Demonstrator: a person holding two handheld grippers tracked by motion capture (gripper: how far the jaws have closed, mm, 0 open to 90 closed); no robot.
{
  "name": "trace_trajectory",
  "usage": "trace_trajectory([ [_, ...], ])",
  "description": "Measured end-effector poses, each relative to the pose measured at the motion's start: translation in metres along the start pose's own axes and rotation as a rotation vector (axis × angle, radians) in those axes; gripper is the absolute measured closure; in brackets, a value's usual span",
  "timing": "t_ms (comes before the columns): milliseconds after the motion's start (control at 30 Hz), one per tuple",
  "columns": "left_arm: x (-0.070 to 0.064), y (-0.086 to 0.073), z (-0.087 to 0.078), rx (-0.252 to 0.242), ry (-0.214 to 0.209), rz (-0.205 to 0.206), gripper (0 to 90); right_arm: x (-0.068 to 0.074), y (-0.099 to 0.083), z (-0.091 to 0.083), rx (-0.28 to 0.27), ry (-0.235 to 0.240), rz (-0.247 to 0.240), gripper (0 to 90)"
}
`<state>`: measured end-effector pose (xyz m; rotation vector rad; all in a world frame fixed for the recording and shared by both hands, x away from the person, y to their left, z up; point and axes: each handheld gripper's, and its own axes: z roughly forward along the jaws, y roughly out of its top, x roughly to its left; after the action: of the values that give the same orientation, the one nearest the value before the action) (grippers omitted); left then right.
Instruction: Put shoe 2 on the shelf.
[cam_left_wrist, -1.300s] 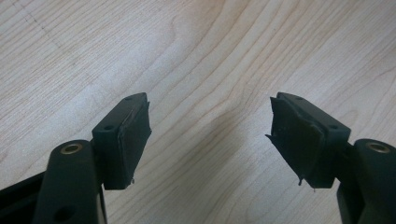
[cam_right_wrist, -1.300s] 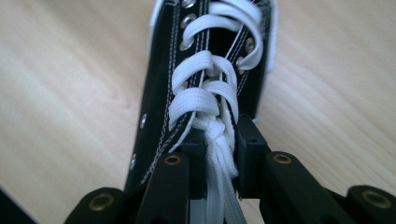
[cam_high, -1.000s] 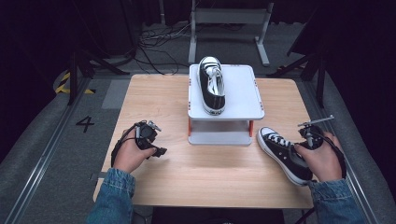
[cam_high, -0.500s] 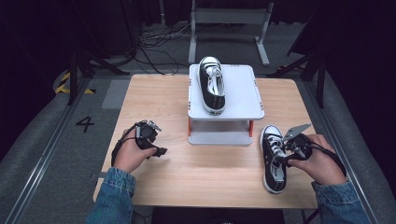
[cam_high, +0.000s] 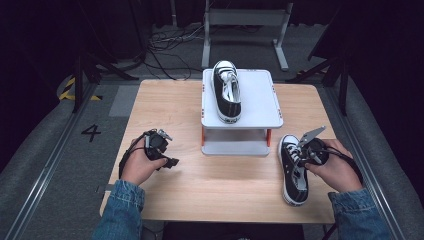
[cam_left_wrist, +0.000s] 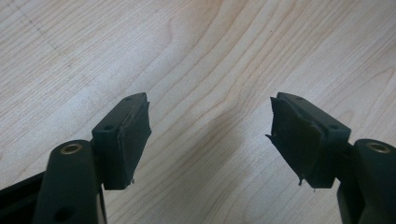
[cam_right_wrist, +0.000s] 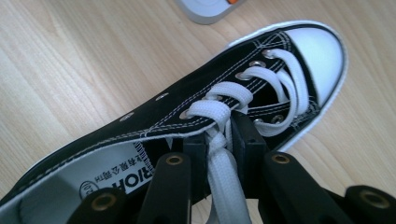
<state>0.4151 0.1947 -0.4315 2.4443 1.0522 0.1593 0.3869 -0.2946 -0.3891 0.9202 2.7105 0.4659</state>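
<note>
at the near right of the wooden table (cam_high: 210, 185) lies a black sneaker (cam_high: 293, 167) with a white sole and white toe cap, heel toward the near edge and toe pointing far, just right of the near right corner of the white stand (cam_high: 260, 100). the right gripper (cam_high: 306, 156) sits over the middle of this sneaker, held by the right hand (cam_high: 336, 167) in a denim sleeve; in the right gripper view its 2 jaws are pressed in on the white laces (cam_right_wrist: 224, 140) near the top of the tongue, pinching the shoe there, and the toe cap points up and right. at the near left, the left hand (cam_high: 140, 167) holds the left gripper (cam_high: 167, 161) low over bare wood, well apart from the stand; in the left gripper view its 2 jaws are spread wide with nothing between them. farther back, in the middle of the table, the stand carries a second black sneaker (cam_high: 226, 91) on its top shelf, left of centre, toe pointing far.
</note>
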Motion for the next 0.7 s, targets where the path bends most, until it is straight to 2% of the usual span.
trace_trajectory([
  [67,0.000,0.000,-0.001,-0.007,0.003,-0.003,28.8,-0.002,0.001,-0.003,0.005,-0.005,0.010,79.3],
  [167,0.002,-0.003,-0.003,-0.014,0.007,-0.009,28.8,-0.013,0.005,-0.015,0.005,-0.004,0.034,79.9],
  [267,0.003,-0.004,-0.005,-0.016,0.007,-0.007,28.8,-0.017,0.006,-0.021,0.005,-0.003,0.041,80.1],
  [333,0.005,-0.008,-0.007,-0.020,0.008,-0.019,28.8,-0.022,0.011,-0.031,0.003,0.000,0.042,80.3],
  [700,0.007,-0.019,-0.015,-0.032,0.017,-0.049,28.9,-0.038,0.038,-0.077,-0.020,-0.087,0.011,80.4],
])
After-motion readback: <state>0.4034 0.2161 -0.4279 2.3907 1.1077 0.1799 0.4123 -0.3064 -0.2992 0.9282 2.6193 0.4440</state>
